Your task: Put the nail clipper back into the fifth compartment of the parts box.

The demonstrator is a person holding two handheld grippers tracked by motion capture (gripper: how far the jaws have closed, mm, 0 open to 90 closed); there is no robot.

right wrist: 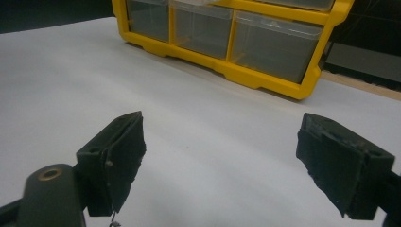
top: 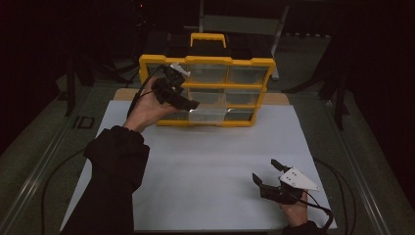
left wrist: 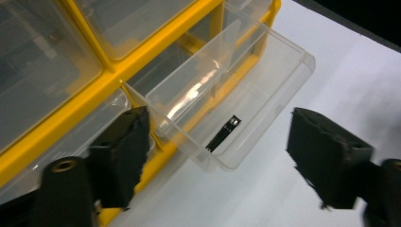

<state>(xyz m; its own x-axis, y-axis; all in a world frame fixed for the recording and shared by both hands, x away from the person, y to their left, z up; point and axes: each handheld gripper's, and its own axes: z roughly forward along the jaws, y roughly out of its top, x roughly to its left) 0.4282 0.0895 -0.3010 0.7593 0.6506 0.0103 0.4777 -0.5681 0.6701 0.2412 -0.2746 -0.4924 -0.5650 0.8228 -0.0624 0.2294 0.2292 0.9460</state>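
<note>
- The clear drawer [left wrist: 222,94] stands pulled out of the bottom row of the yellow organiser [top: 208,90], which sits upright at the far edge of the white tabletop [top: 210,166].
- In the left gripper view the drawer lies just ahead of the left tool [left wrist: 217,156], centred between the jaws; its long axis runs out from the cabinet face toward the tool.
- A small dark flat part [left wrist: 223,133] lies on the drawer floor near its front wall.
- Left tool state: jaws spread wide, nothing between the pads, no contact with the drawer.
- Left hand pose: raised off the tabletop at the cabinet's left front, tool angled down toward the drawer. This hand is plainly the nearer 1 of the 2.
- Right tool [top: 268,172]: jaws apart and empty, held low over the near right corner of the tabletop, well apart from the organiser, pointing toward it.
- Judgement: the coming move, whether pushing the drawer shut or reaching inside, falls to the left hand and runs along the drawer's long axis.
</note>
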